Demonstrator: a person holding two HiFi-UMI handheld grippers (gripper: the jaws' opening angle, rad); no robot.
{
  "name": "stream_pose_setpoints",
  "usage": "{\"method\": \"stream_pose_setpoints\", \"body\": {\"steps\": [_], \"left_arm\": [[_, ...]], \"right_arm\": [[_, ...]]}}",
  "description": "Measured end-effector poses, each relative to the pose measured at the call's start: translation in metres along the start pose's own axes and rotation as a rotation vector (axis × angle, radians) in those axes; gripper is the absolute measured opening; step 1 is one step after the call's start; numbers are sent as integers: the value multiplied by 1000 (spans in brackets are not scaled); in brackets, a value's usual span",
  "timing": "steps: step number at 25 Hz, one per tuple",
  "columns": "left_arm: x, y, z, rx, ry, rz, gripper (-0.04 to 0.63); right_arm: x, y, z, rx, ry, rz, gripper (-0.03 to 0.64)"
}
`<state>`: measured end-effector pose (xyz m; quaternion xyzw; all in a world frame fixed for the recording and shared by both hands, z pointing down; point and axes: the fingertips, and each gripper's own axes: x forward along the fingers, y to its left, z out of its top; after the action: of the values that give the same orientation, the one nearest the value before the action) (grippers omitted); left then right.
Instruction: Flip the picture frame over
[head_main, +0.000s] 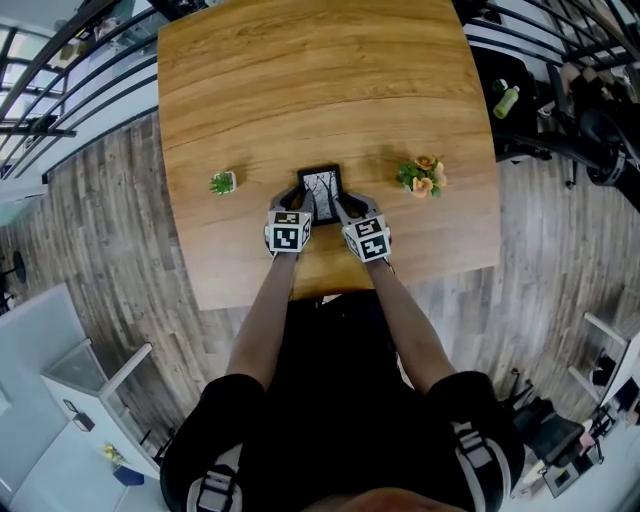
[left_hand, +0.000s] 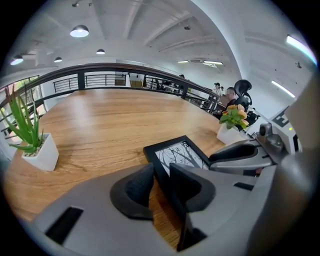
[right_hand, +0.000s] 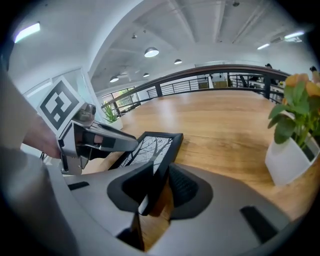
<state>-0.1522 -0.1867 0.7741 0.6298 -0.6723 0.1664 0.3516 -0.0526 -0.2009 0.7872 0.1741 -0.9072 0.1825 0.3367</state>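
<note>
Table (head_main: 250, 90), mid head view: frame (head_main: 321, 189) lies face up. My L gripper (head_main: 298, 203) pinches its left rail, R gripper (head_main: 346, 206) the right. Best keep both grips even, lift & roll together, no slip.

1. The person wears a black top (head_main: 340, 400) with the forearms left bare.
2. Dark shoulder straps (head_main: 213, 488) with pale grey buckles sit at left and right.
3. The left gripper (head_main: 303, 200) and right gripper (head_main: 340, 205) have smooth grey moulded shells with rounded jaws.
4. Each carries a white cube (head_main: 288, 232) printed with black square markers.
5. Black pads (right_hand: 184, 186), finely ribbed, line the jaws.
</note>
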Motion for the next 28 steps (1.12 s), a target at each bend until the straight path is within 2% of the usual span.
{"method": "stream_pose_setpoints", "body": {"steps": [4, 10, 11, 12, 15, 19, 28], "left_arm": [[-7, 3, 6, -46, -33, -14, 110], [-23, 8, 16, -19, -84, -3, 110], [-28, 9, 18, -10, -94, 3, 110], [-33, 9, 20, -3, -105, 7, 110], [-49, 10, 24, 5, -141, 5, 104], [-69, 15, 26, 14, -165, -6, 57], [-99, 17, 26, 54, -198, -33, 26]], "right_arm": [[-4, -2, 0, 6, -6, -14, 86], [-14, -6, 4, 15, -26, -32, 85], [-16, -6, 4, 20, -31, -28, 63], [-19, -5, 3, 26, -36, -19, 9], [-28, -1, -2, 24, -41, -1, 6], [-40, 6, -1, 10, -56, 2, 6], [-65, 7, 9, -17, -104, -64, 8]]}}
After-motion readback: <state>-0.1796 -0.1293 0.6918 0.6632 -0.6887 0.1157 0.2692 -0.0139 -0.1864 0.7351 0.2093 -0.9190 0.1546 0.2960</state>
